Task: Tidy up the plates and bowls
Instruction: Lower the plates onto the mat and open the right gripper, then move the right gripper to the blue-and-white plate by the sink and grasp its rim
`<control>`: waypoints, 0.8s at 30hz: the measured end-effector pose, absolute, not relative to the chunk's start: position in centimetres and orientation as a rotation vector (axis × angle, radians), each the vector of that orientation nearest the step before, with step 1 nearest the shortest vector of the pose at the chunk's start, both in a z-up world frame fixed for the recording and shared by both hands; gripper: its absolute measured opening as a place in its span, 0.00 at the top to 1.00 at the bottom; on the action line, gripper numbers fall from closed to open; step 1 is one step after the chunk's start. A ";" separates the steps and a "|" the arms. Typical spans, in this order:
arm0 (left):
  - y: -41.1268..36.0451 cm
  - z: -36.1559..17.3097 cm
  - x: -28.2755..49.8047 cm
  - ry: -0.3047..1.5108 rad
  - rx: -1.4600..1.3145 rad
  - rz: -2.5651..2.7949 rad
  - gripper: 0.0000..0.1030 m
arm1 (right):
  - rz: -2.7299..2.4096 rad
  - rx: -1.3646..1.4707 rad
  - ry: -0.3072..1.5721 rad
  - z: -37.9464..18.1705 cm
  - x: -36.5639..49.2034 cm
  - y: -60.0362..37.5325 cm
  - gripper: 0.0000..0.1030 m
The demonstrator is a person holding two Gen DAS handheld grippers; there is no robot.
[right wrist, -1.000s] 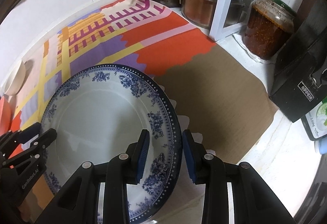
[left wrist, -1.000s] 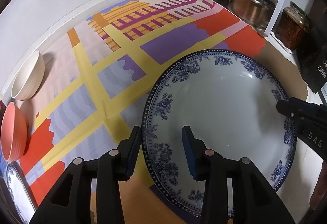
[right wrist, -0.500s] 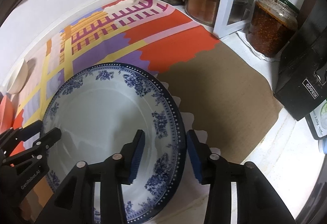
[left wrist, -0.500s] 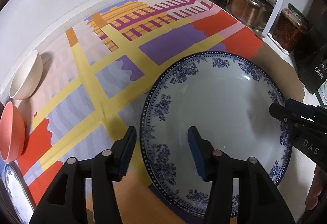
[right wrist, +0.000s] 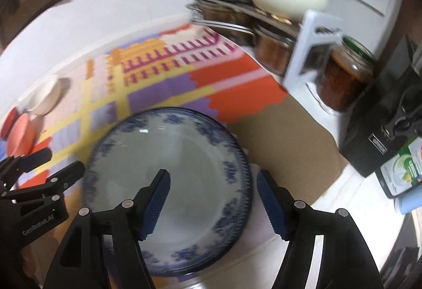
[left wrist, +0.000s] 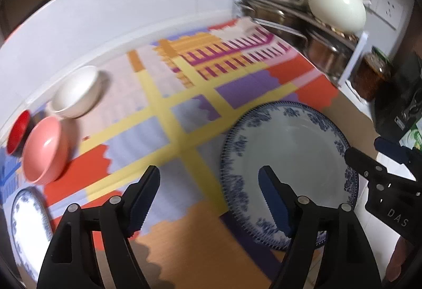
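Observation:
A large blue-and-white plate (left wrist: 287, 154) lies on the colourful mat; it also shows in the right wrist view (right wrist: 184, 170). My left gripper (left wrist: 208, 199) is open and empty, raised above the plate's left rim. My right gripper (right wrist: 213, 199) is open and empty, its jaws straddling the plate's right rim from above. A white bowl (left wrist: 75, 95), a pink bowl (left wrist: 44, 149) and a red bowl (left wrist: 17, 131) stand at the mat's far left. A second blue-and-white plate (left wrist: 29, 220) lies at the left edge.
A metal rack (right wrist: 237, 20) with pots and a white pot lid stands at the back right. A jar of red sauce (right wrist: 345, 78) and a black appliance (right wrist: 390, 128) stand to the right. A white wall runs behind the mat (left wrist: 163, 109).
Both grippers have opened wide, let go of the large plate's rim and pulled up and back. The plate now rests on the mat. More of the left-hand bowls has come into view.

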State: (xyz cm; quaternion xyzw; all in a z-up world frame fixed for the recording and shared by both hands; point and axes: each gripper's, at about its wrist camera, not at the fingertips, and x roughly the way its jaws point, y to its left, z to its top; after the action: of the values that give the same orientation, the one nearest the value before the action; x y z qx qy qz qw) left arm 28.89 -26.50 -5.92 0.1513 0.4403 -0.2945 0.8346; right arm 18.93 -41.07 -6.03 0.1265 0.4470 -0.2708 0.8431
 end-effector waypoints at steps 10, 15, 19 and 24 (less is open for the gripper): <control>-19.0 -3.2 28.2 0.865 0.256 -0.513 0.16 | -0.410 0.218 0.903 -4.6 20.5 -35.2 0.33; -14.6 -2.7 28.0 0.837 0.257 -0.454 0.15 | -0.340 0.195 0.884 -4.1 21.6 -31.7 0.33; -10.6 -2.3 28.3 0.839 0.243 -0.408 0.15 | -0.295 0.179 0.886 -4.1 22.9 -28.7 0.33; -5.6 -1.9 28.8 0.831 0.217 -0.353 0.15 | -0.228 0.169 0.876 -3.8 24.7 -24.4 0.33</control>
State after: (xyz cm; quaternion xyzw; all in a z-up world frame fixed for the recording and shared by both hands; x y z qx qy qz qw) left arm 28.83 -5.63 -1.94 0.1048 0.4009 -0.1703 0.8940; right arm 24.66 -24.42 -3.83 0.0814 0.4225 -0.1099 0.8960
